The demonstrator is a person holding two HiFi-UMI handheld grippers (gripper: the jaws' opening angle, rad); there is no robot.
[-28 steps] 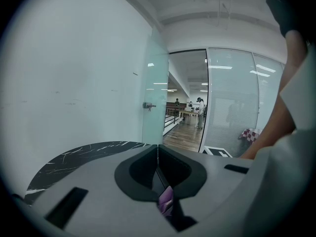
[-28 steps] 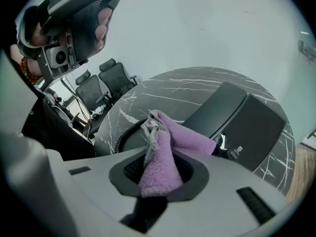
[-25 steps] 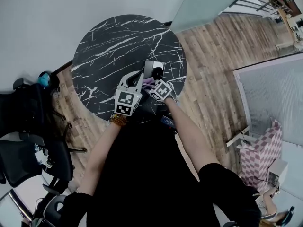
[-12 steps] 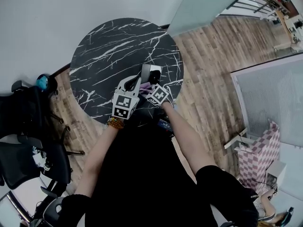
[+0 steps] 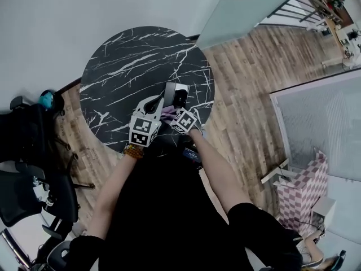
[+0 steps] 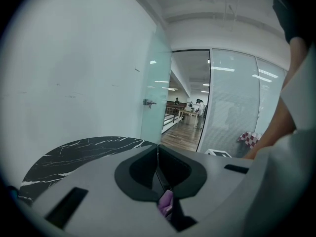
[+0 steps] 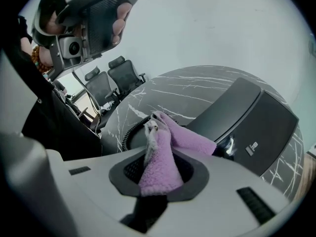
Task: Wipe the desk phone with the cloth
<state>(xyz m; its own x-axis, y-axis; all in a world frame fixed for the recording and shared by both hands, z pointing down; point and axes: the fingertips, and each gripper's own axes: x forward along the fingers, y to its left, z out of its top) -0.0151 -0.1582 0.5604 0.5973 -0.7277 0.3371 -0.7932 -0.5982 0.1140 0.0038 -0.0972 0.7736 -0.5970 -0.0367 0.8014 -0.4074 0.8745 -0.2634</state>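
The dark grey desk phone (image 5: 176, 94) stands near the front right of the round black marble table (image 5: 124, 61). My right gripper (image 7: 157, 147) is shut on a purple fleece cloth (image 7: 163, 157). The cloth's free end lies against the near edge of the phone (image 7: 252, 127), beside the coiled cord (image 7: 129, 132). In the head view the cloth (image 5: 168, 110) shows between the two grippers. My left gripper (image 6: 158, 149) is shut and held in the air just left of the phone (image 5: 153, 103). A small purple scrap (image 6: 166, 204) sits low between its jaws.
Black office chairs (image 5: 28, 151) stand left of the table on the wooden floor (image 5: 242, 83). A glass door (image 5: 242, 10) and a white wall are behind the table. A pink checkered cloth (image 5: 302, 193) covers something at the far right. The person's arms reach over the table's near edge.
The head view has shifted a little. Both grippers keep nearly the same place at the phone's near side, the right one still holding the cloth.
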